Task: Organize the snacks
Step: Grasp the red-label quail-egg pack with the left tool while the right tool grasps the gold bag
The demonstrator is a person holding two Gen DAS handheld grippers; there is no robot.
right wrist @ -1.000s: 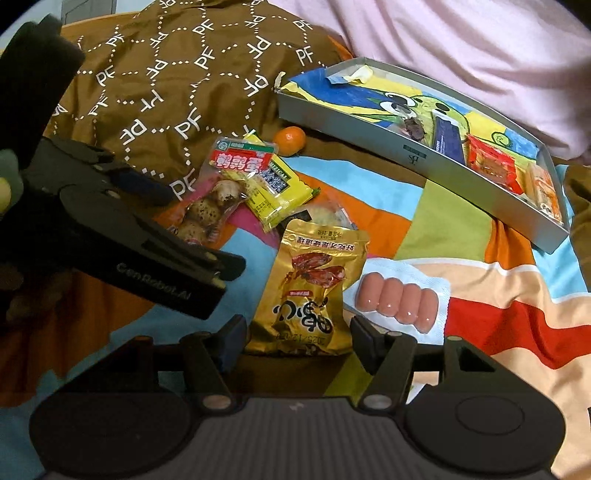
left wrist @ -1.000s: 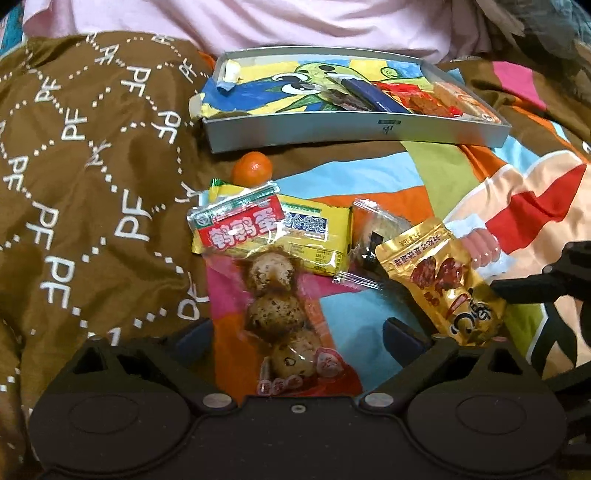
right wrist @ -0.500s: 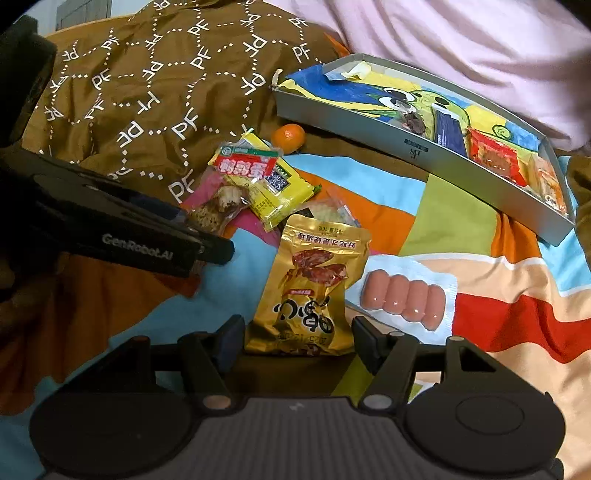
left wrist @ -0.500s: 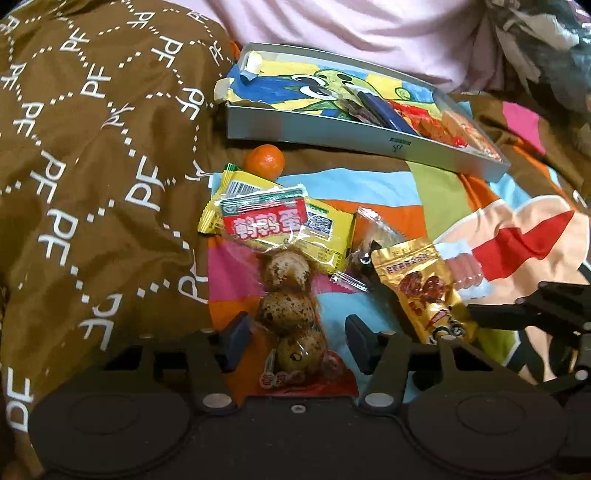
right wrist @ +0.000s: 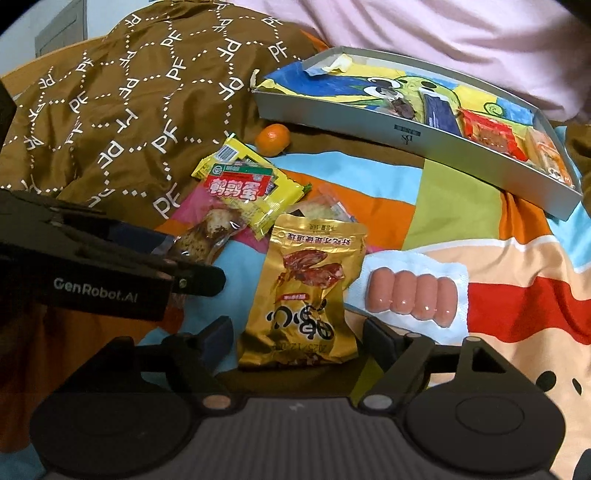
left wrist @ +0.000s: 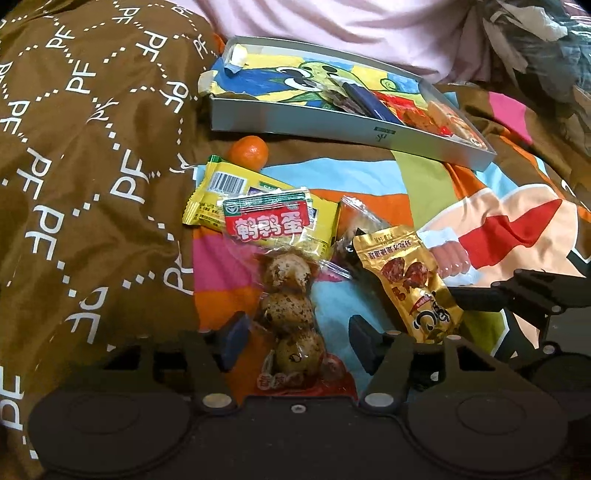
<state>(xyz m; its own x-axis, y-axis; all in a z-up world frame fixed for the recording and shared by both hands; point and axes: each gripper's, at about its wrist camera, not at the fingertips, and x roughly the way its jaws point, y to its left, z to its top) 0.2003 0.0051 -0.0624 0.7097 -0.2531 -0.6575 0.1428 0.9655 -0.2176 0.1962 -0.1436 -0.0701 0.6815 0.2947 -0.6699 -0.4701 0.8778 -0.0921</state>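
Note:
A clear quail egg packet (left wrist: 288, 295) with a red label lies on the bed between the fingers of my open left gripper (left wrist: 295, 341); the jaws straddle its lower end without touching it. A gold snack bag (right wrist: 306, 291) lies between the fingers of my open right gripper (right wrist: 299, 338); it also shows in the left wrist view (left wrist: 410, 284). A yellow packet (left wrist: 255, 210), a small clear packet (left wrist: 356, 221) and a sausage pack (right wrist: 410, 295) lie nearby. A grey tray (left wrist: 332, 123) holding several snacks sits at the back.
A small orange (left wrist: 248, 152) lies in front of the tray (right wrist: 413, 138). A brown patterned blanket (left wrist: 92, 166) rises on the left. A pink cover (right wrist: 443, 33) lies behind the tray. The left gripper's body (right wrist: 92, 273) crosses the right wrist view at left.
My left gripper has narrowed from wide open and moved forward around the quail egg packet's lower end. My right gripper has stayed open over the gold bag, barely moving.

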